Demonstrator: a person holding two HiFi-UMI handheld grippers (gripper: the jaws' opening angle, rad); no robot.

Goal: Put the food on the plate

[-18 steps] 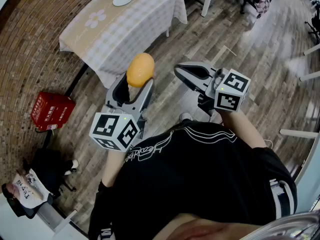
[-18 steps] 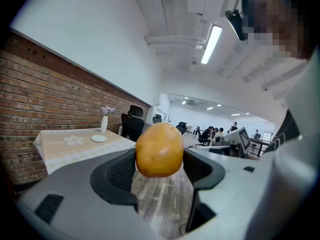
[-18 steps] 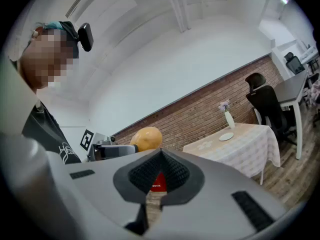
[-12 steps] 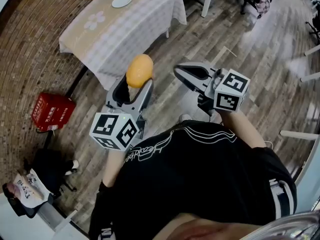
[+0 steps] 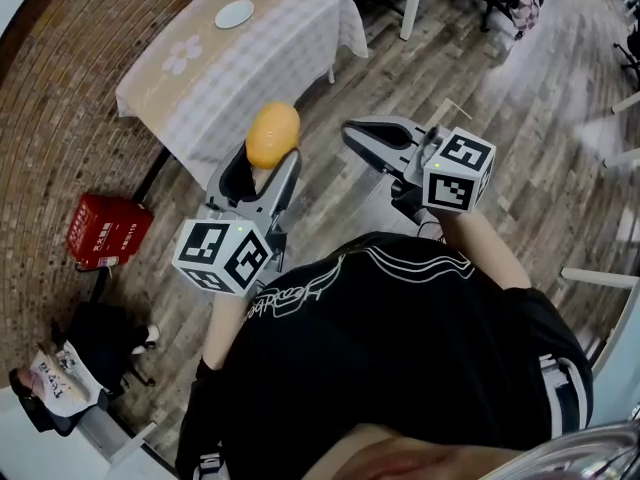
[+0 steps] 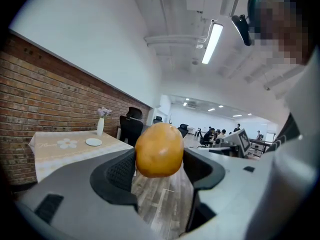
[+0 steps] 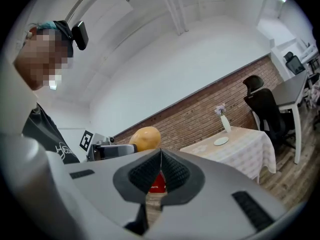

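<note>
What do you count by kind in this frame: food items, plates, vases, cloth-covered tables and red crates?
Food item: 1
Plate: 1
Vase: 1
Cloth-covered table: 1
Red crate: 1
Total: 5

One food item (image 5: 272, 135), one plate (image 5: 234, 14), one table (image 5: 262, 60)

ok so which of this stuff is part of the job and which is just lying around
In the job: orange-yellow food, clamped in the left hand-held gripper; white plate on the clothed table.
Lying about: red crate, black bag, vase, office chair.
</note>
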